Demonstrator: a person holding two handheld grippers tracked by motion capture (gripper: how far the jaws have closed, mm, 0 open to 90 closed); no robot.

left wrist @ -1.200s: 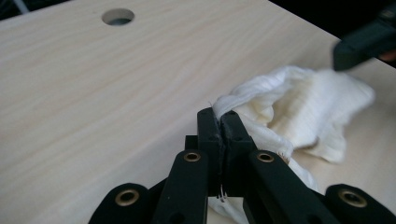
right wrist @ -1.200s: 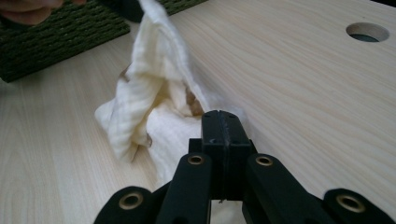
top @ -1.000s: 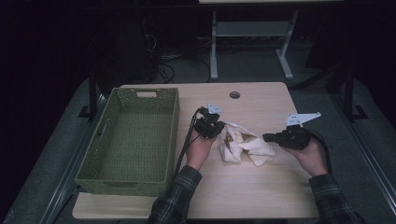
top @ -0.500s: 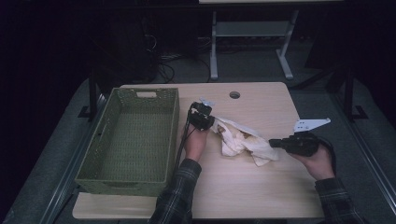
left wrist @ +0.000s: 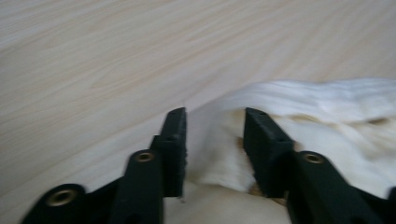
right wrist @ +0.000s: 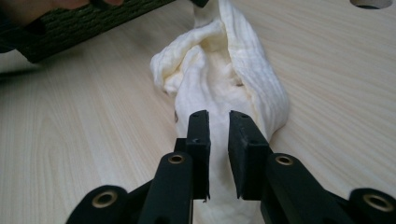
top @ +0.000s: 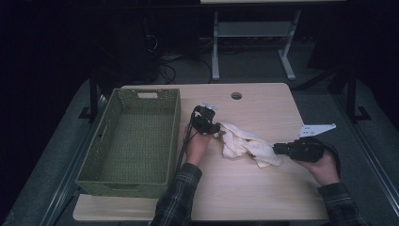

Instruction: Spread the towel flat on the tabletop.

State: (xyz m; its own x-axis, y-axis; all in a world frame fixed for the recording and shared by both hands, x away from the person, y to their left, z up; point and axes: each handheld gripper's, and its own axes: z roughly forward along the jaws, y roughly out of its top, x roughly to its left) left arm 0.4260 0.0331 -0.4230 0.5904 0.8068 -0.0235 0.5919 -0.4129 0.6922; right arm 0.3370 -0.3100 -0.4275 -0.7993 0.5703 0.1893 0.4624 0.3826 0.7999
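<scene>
A cream cloth (top: 247, 147) is lying stretched in a rumpled band across the middle of the pale wooden tabletop (top: 263, 197), running from beside the left gripper (top: 210, 127) down toward the right gripper (top: 278, 149). In the left gripper view the left gripper (left wrist: 214, 140) is showing its jaws standing apart, having just been opening; a fold of the cloth (left wrist: 299, 121) is sitting in the gap between them, and the pads are not pressing on it. In the right gripper view the right gripper (right wrist: 218, 140) is showing its jaws parted by a narrow gap, having likewise just been opening a little; the near end of the cloth (right wrist: 224, 79) is lying between and under them, with a sliver of space visible on either side, so they are not clamping it. The cloth is bunching up into a thicker heap toward the left gripper's end. A green woven basket (top: 169, 136) is sitting on the left part of the tabletop, just beside the person's left hand (top: 195, 146), and it is well apart from the right hand (top: 324, 165). A round hole (top: 236, 95) is showing in the tabletop beyond the cloth.
</scene>
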